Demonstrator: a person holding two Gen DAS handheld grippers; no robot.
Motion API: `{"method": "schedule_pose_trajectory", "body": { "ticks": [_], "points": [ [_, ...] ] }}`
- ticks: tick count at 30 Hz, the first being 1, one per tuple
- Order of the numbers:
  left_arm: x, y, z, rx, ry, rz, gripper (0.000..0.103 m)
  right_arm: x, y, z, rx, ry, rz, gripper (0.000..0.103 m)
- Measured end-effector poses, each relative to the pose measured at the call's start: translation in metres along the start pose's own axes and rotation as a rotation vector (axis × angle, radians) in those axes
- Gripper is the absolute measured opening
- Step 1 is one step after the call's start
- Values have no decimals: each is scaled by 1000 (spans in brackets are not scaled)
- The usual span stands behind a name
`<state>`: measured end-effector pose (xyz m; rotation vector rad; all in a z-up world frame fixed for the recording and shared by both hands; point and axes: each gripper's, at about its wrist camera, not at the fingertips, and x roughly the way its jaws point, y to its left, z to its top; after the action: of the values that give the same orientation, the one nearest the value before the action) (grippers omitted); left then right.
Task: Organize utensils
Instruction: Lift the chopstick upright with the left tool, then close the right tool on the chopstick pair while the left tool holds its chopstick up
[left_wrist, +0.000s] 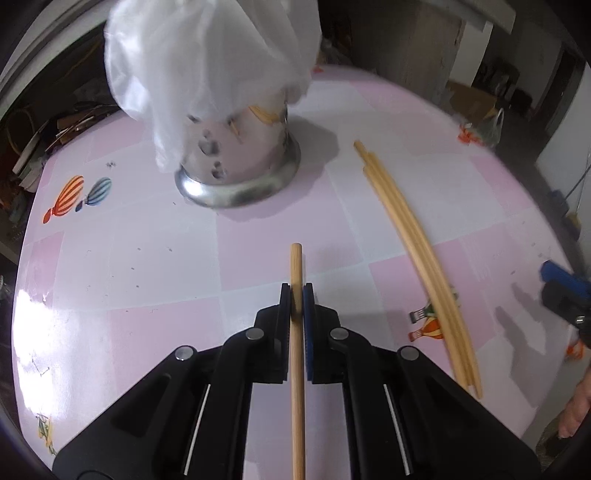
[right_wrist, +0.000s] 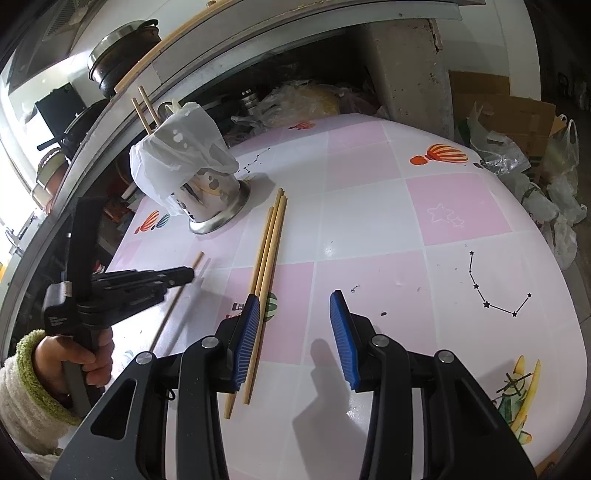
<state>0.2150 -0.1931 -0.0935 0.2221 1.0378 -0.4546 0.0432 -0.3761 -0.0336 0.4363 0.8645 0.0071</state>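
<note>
My left gripper (left_wrist: 296, 295) is shut on a wooden chopstick (left_wrist: 296, 266) and holds it over the pink checked table (left_wrist: 147, 266); it shows from the side in the right wrist view (right_wrist: 186, 275). A metal utensil holder (left_wrist: 240, 162) under a white plastic bag (left_wrist: 207, 55) stands ahead, with two chopsticks (right_wrist: 144, 107) sticking out of it. Three loose chopsticks (left_wrist: 413, 243) lie on the table to the right. My right gripper (right_wrist: 295, 332) is open just right of the loose chopsticks (right_wrist: 267, 254), above the table.
A counter (right_wrist: 221, 40) with a dark pot (right_wrist: 122, 55) runs behind the table. Plastic bags (right_wrist: 546, 192) and cardboard (right_wrist: 517, 110) sit on the floor beyond the table's right edge. Clutter lies under the counter at the far left (left_wrist: 48, 136).
</note>
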Motion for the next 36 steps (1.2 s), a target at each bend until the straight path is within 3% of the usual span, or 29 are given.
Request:
{"method": "schedule_pose_trajectory", "body": {
  "ticks": [8,18,25,32,36],
  "points": [
    [-69,25,-2,-72,-194,-92,6,2,5,1,1,11,7,39],
    [-132,63,-14,-168,-362,-116,5,17,9,13,10,39,57,39],
    [-145,79,-22,-210,-399,-119,6,54,15,39,-11,107,75,26],
    [-143,89,-27,-228,-399,-134,6,97,21,63,-55,176,9,14],
    [-141,92,-27,-235,-399,-139,6,111,27,67,-83,194,-5,12]
  ]
}}
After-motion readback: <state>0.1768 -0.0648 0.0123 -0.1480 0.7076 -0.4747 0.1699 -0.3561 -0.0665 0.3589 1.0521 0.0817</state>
